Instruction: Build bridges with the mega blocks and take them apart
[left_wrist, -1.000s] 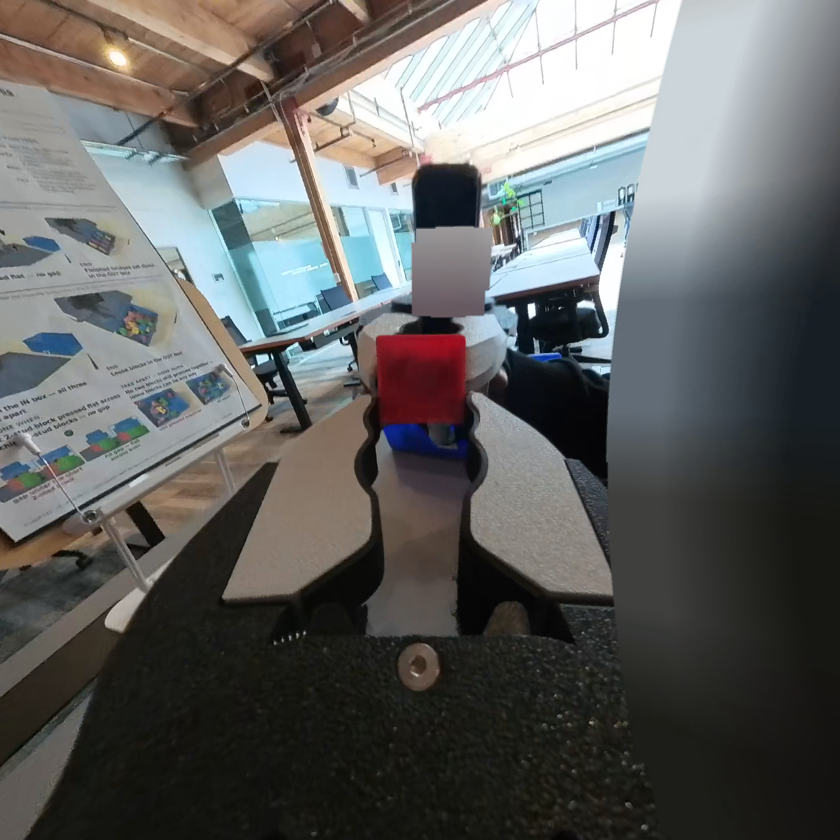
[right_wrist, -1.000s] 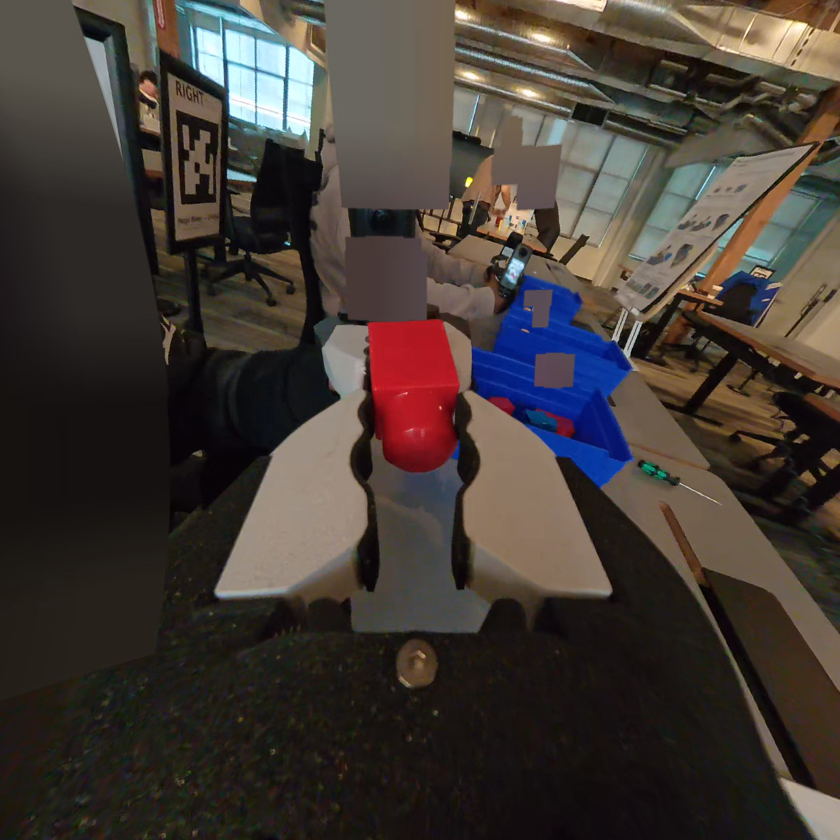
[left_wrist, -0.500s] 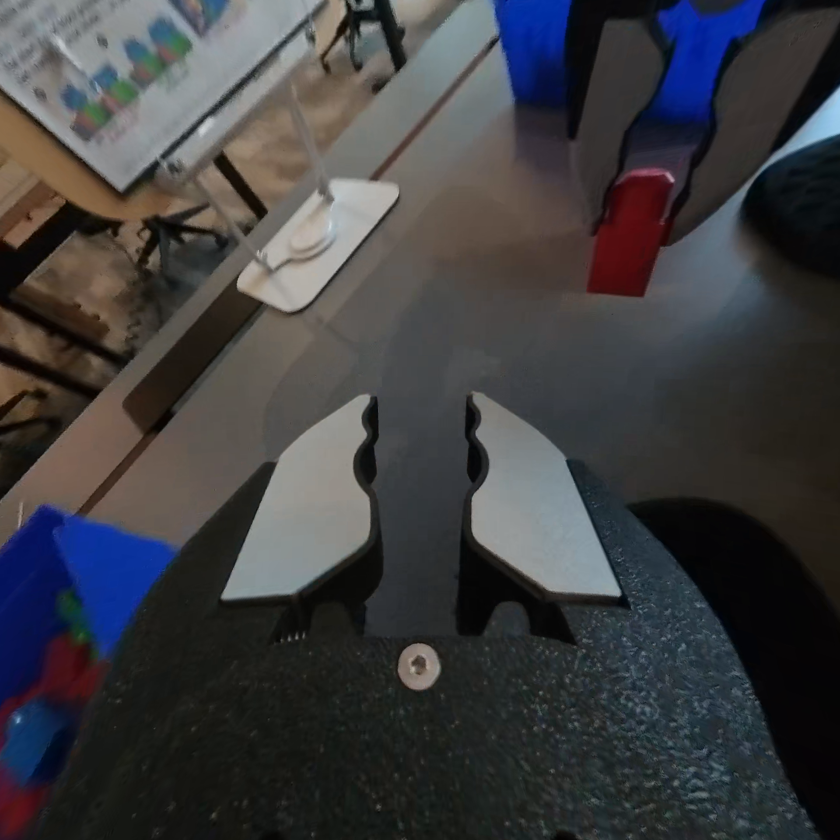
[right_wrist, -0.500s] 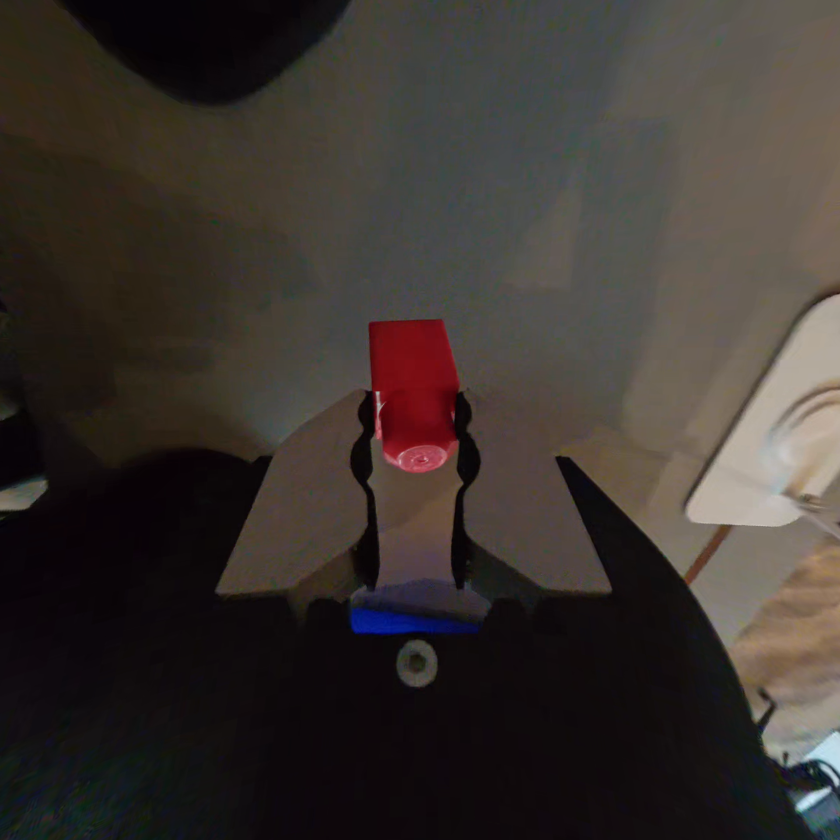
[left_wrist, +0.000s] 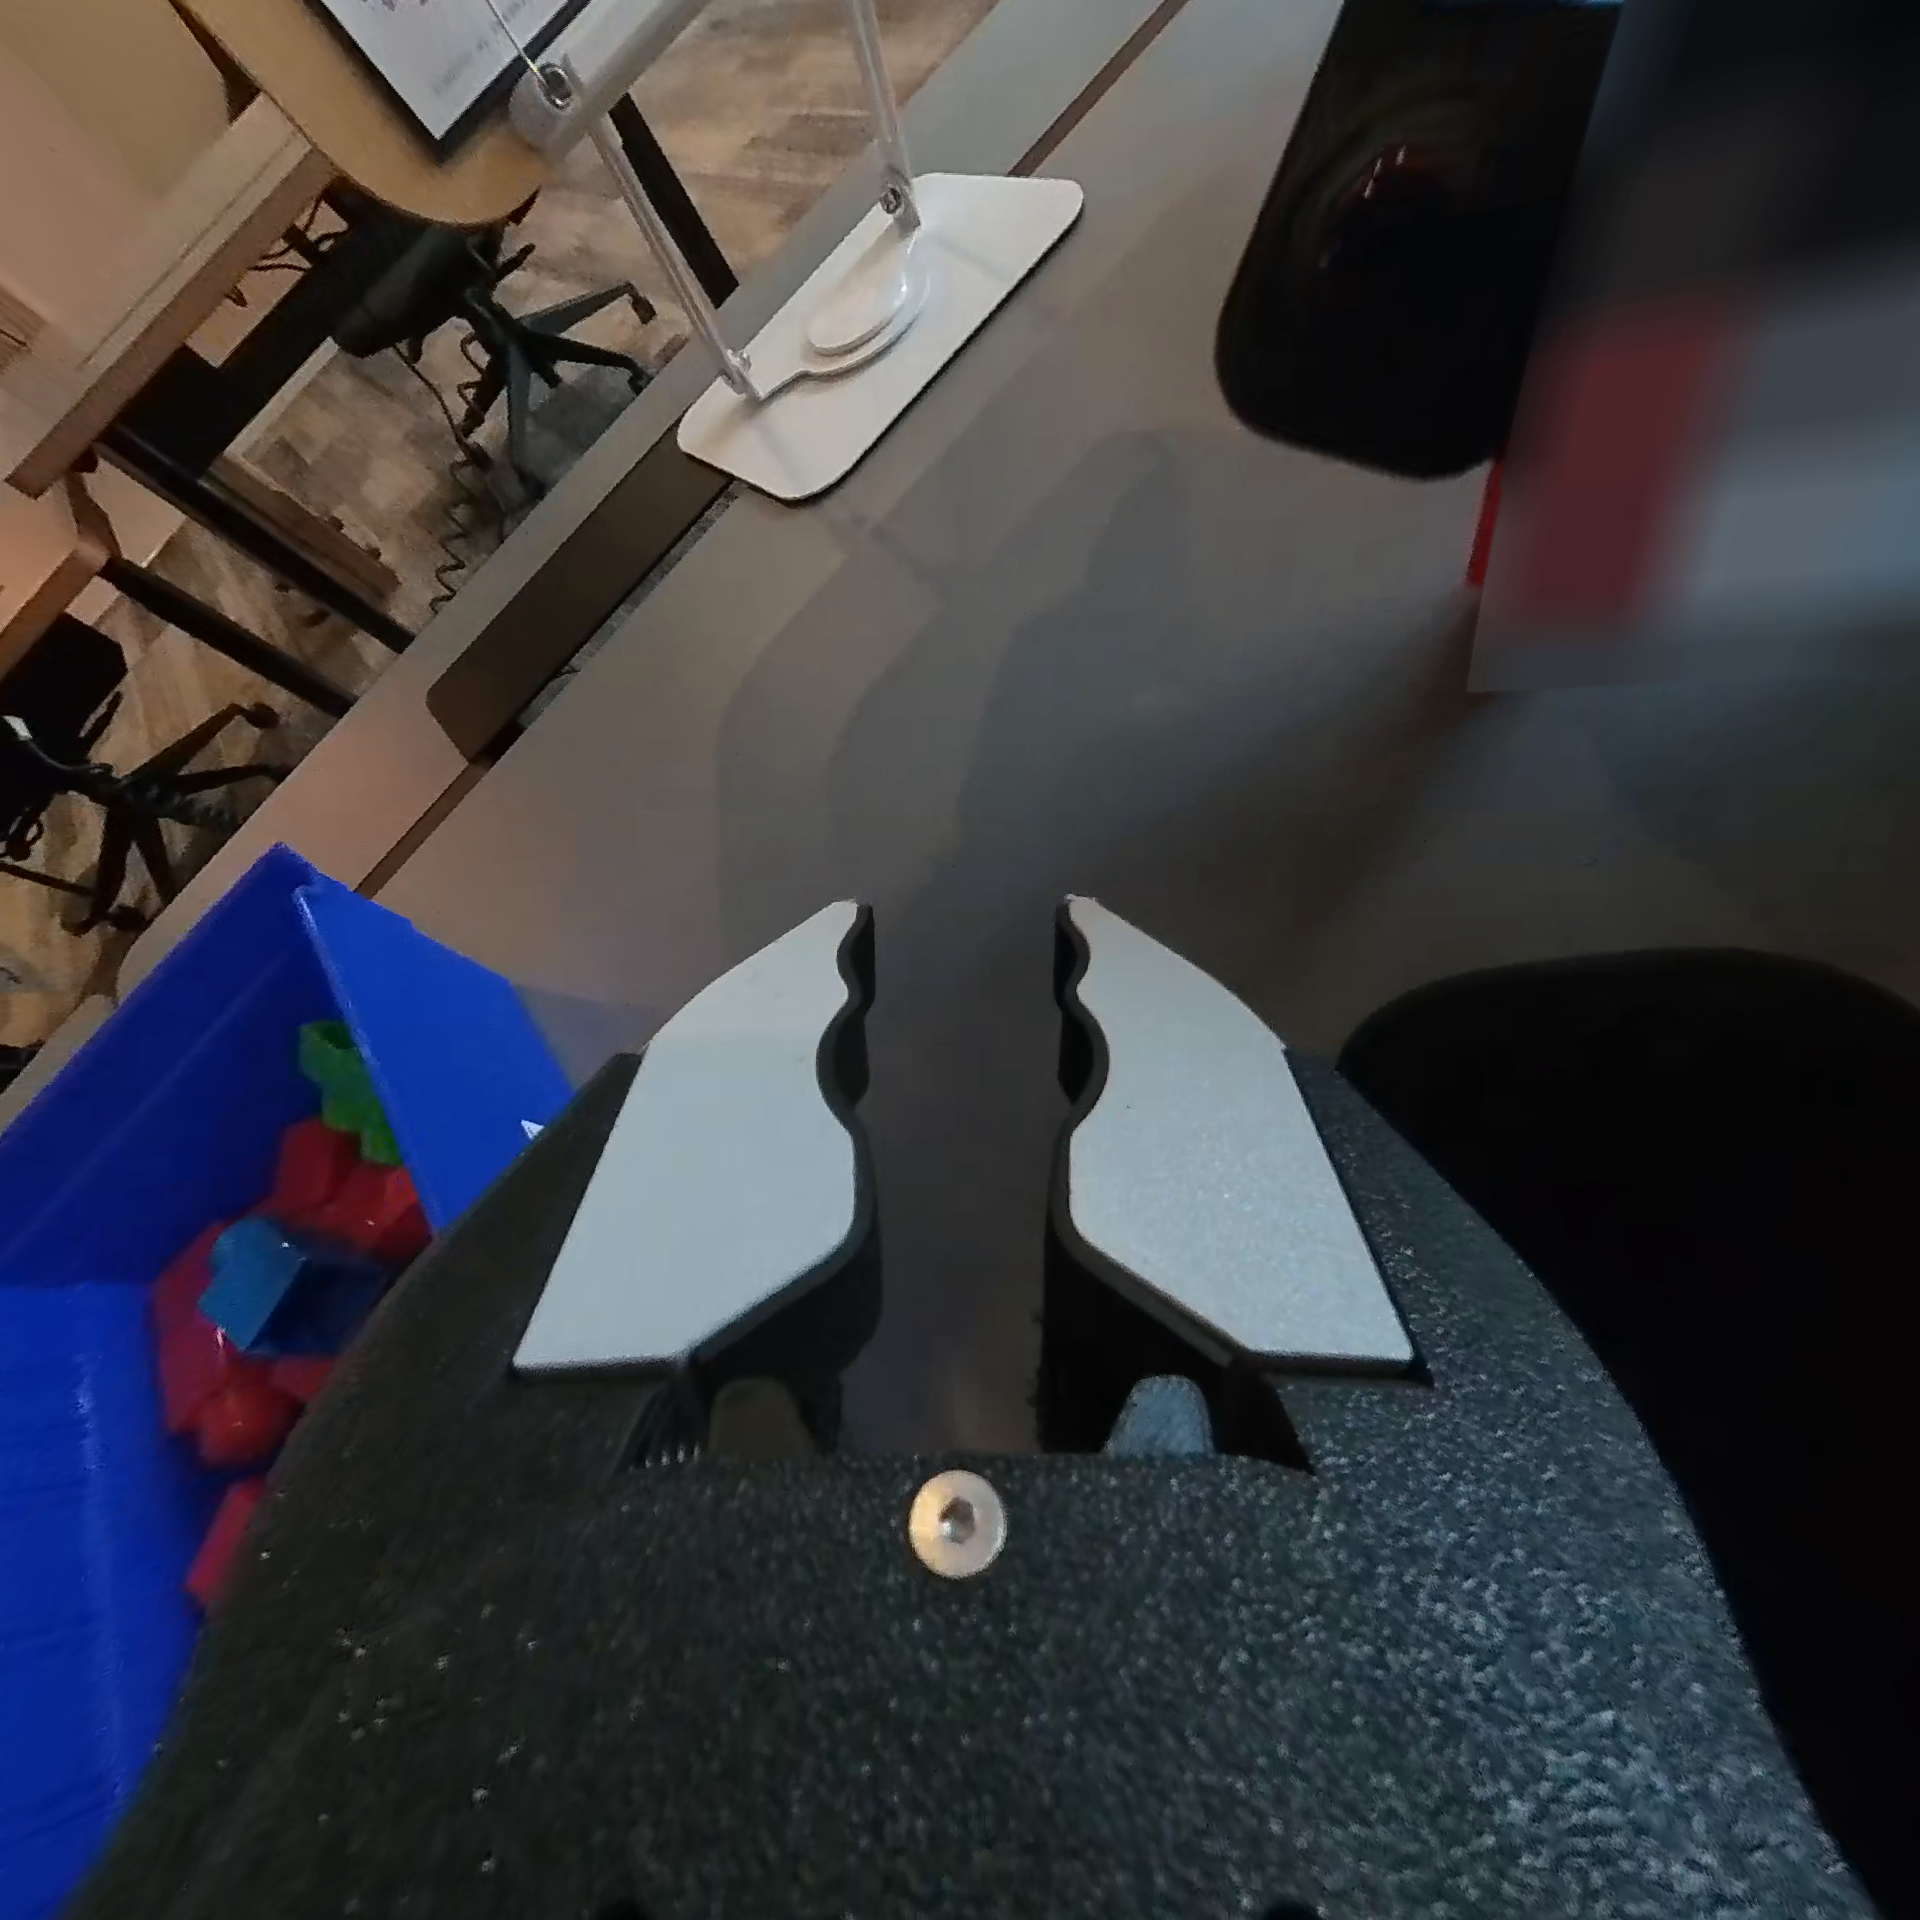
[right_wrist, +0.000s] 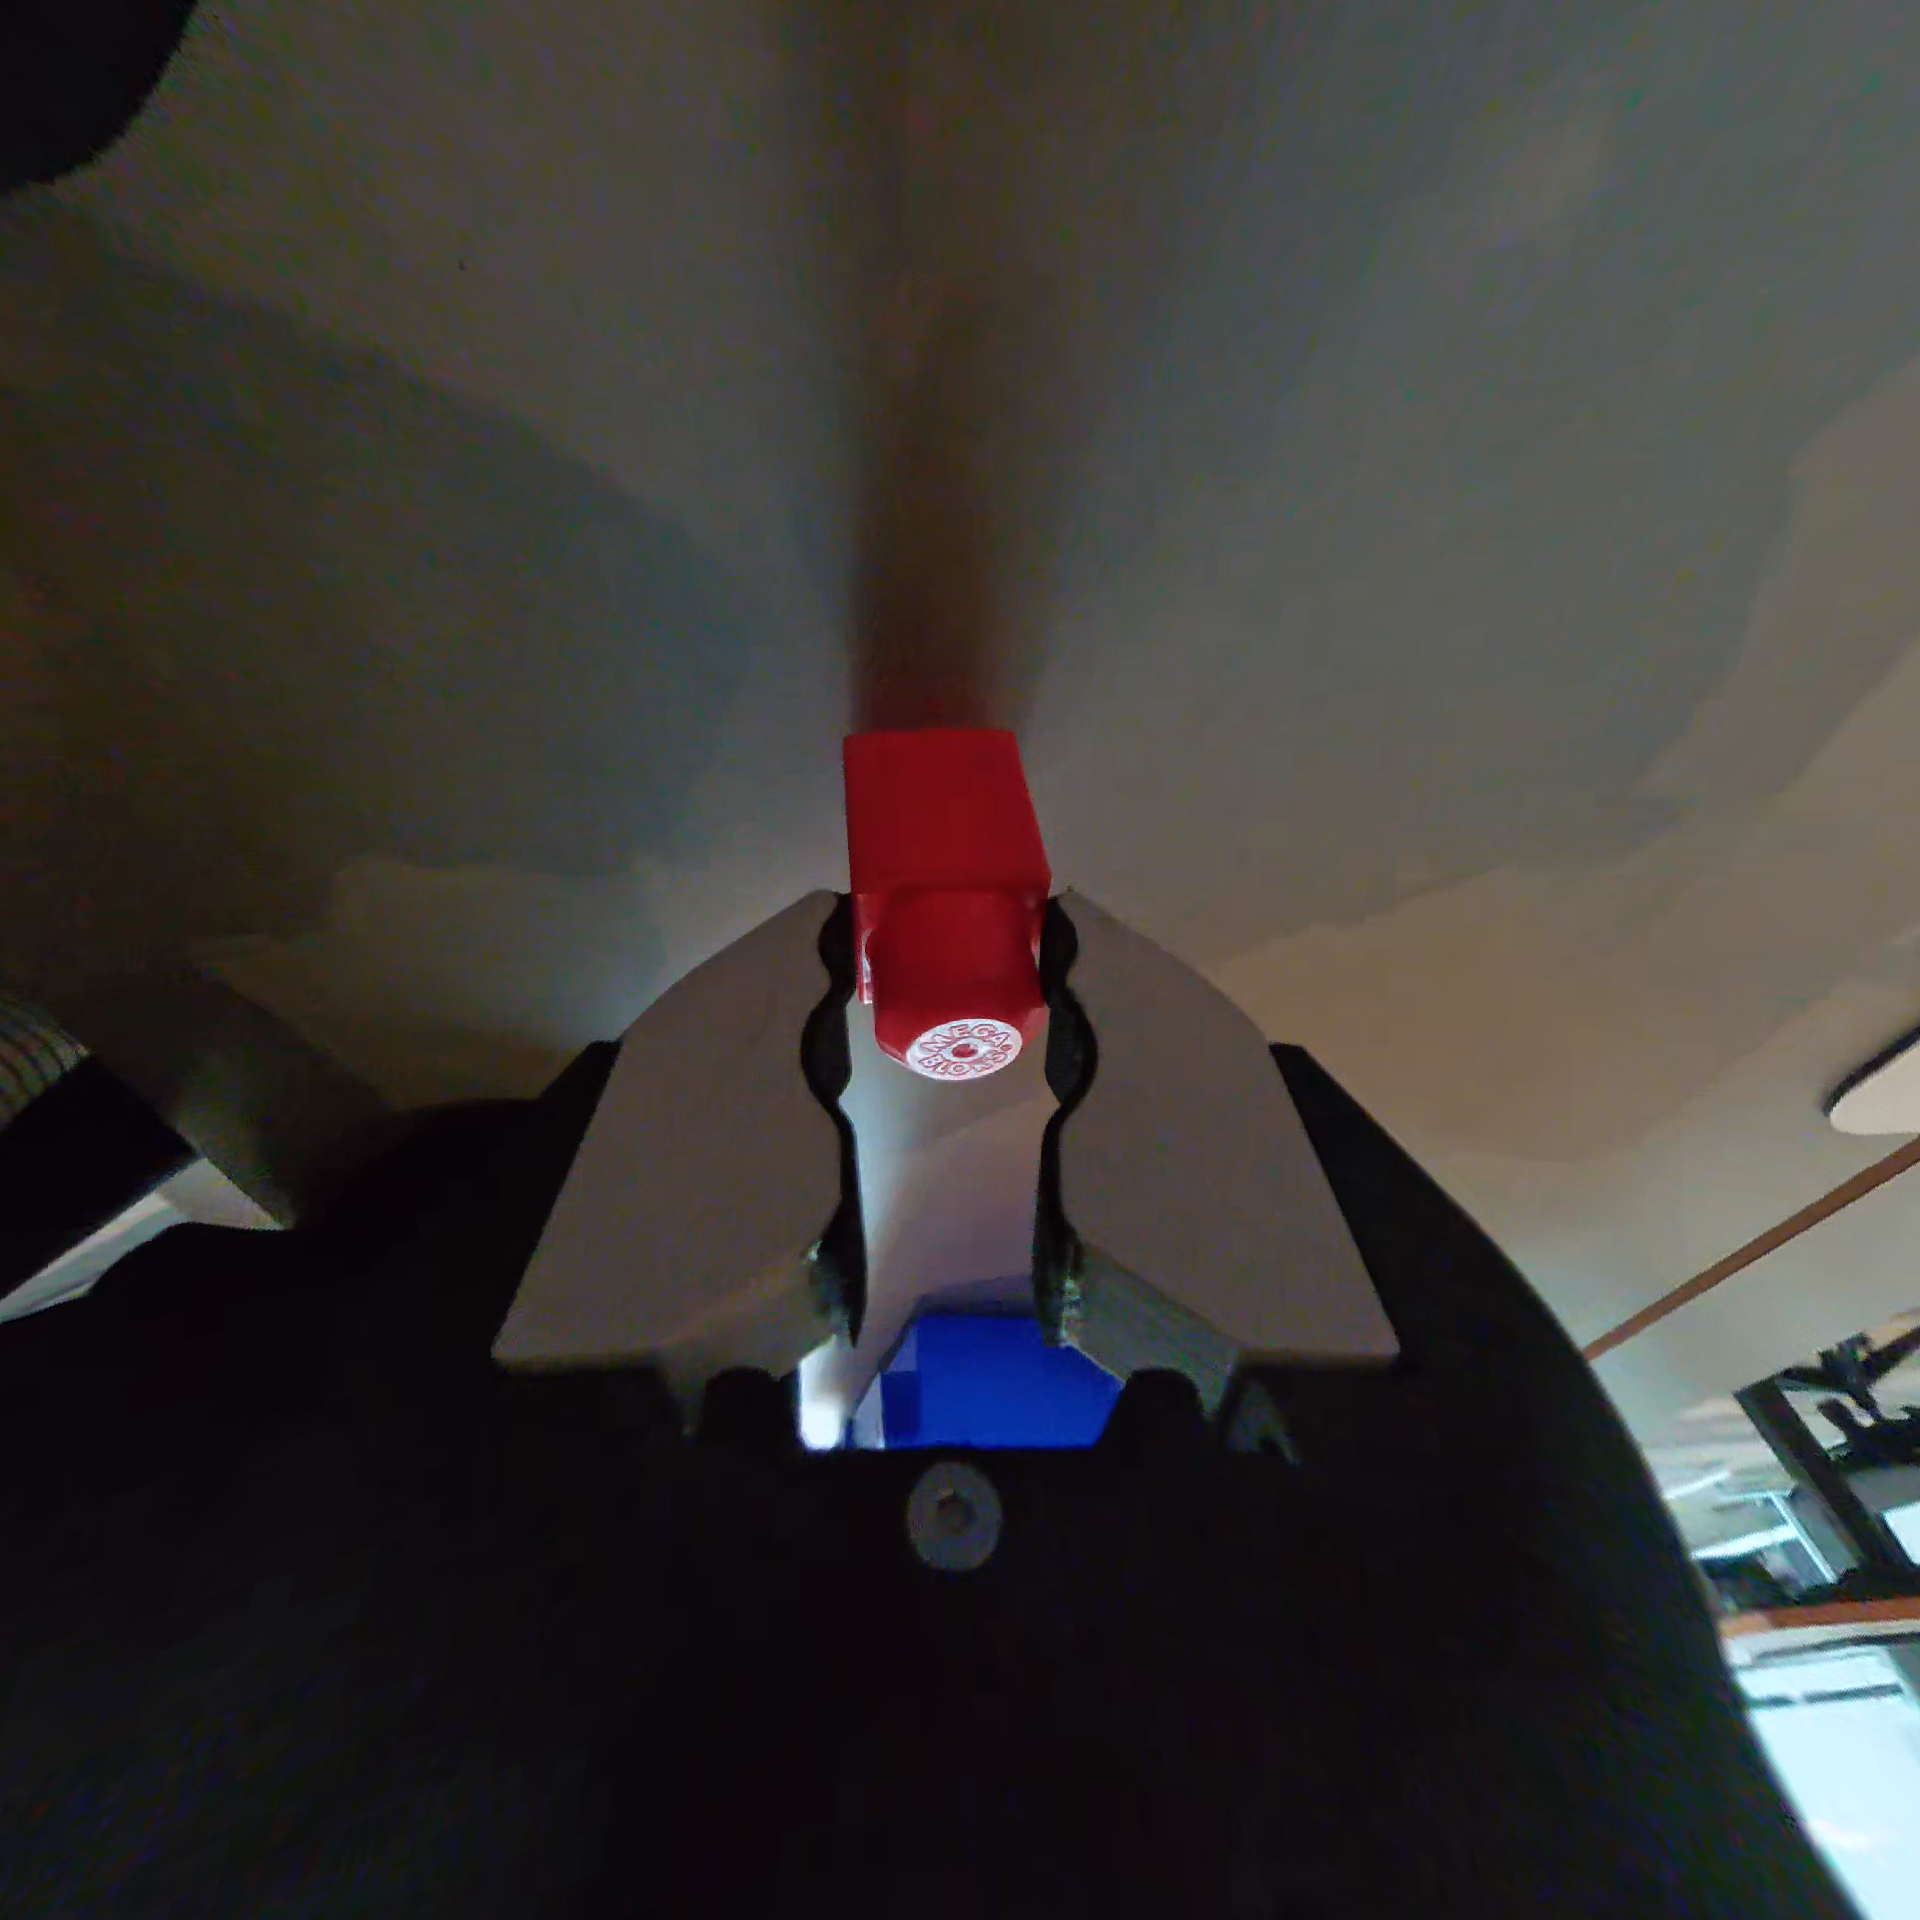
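While the right claw (right_wrist: 948, 940) clamps a red block (right_wrist: 940, 821) by its stud above the counter (right_wrist: 1351, 416), the left claw (left_wrist: 964, 925) gapes empty, a blue bin (left_wrist: 125, 1143) of blocks to its left.

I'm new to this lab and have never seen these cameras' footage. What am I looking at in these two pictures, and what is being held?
There is no robot arm here: a person holds a two-finger claw in each hand, and each claw carries a wide-angle camera looking forward along its fingers.

The left wrist view shows the left claw, fingers apart and holding nothing, above a grey table. At its lower left stands a blue bin with red, blue and green blocks inside. Farther off, a white stand base rests on the table.

The right wrist view shows the right claw pointing down at the table, shut on a red block. Its round stud faces the camera. A bit of blue shows behind the fingers; I cannot tell what it is.
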